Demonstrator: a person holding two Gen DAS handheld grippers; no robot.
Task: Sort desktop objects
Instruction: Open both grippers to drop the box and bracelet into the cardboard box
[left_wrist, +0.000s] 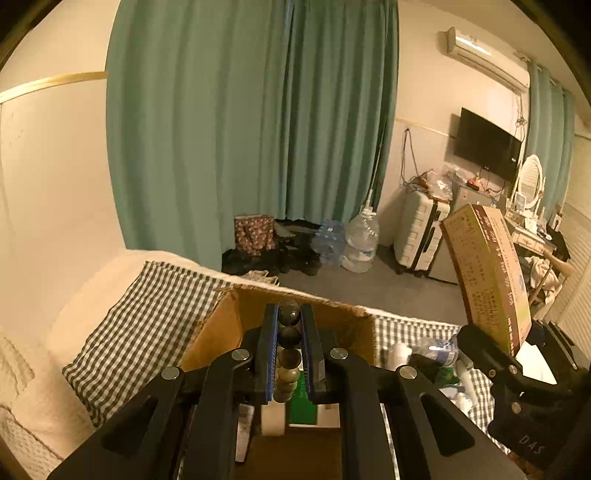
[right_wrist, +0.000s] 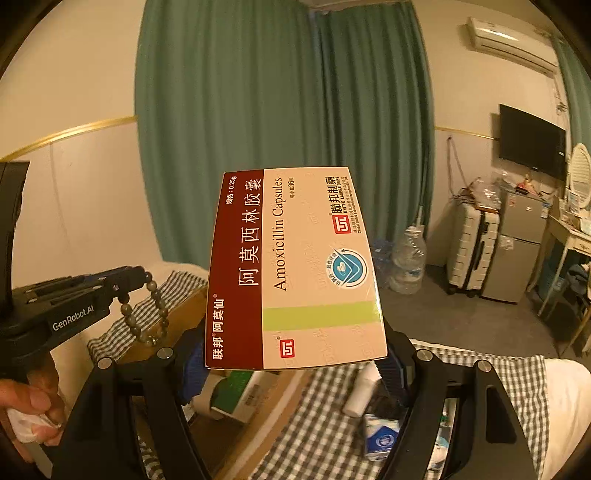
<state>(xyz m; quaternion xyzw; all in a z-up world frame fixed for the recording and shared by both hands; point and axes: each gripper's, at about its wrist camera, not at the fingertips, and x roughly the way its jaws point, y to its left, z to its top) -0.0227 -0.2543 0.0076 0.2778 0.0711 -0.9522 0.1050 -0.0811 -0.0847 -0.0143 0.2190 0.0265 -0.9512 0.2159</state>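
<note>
My left gripper (left_wrist: 289, 325) is shut on a dark bead bracelet (left_wrist: 288, 347) and holds it above an open cardboard box (left_wrist: 221, 332). In the right wrist view the bracelet (right_wrist: 147, 314) hangs from the left gripper (right_wrist: 129, 280) over the box (right_wrist: 177, 314). My right gripper (right_wrist: 295, 369) is shut on an Amoxicillin medicine box (right_wrist: 295, 269), held up in the air. That medicine box also shows in the left wrist view (left_wrist: 487, 273), to the right of the cardboard box, held by the right gripper (left_wrist: 517, 354).
The cardboard box holds a green-and-white pack (right_wrist: 236, 391) and a white roll (left_wrist: 273, 417). On the checked cloth (right_wrist: 317, 424) lie a white bottle (right_wrist: 360, 393), a blue-white packet (right_wrist: 380, 435) and other small items. A suitcase (right_wrist: 472, 251) and water jugs (right_wrist: 406, 262) stand on the floor beyond.
</note>
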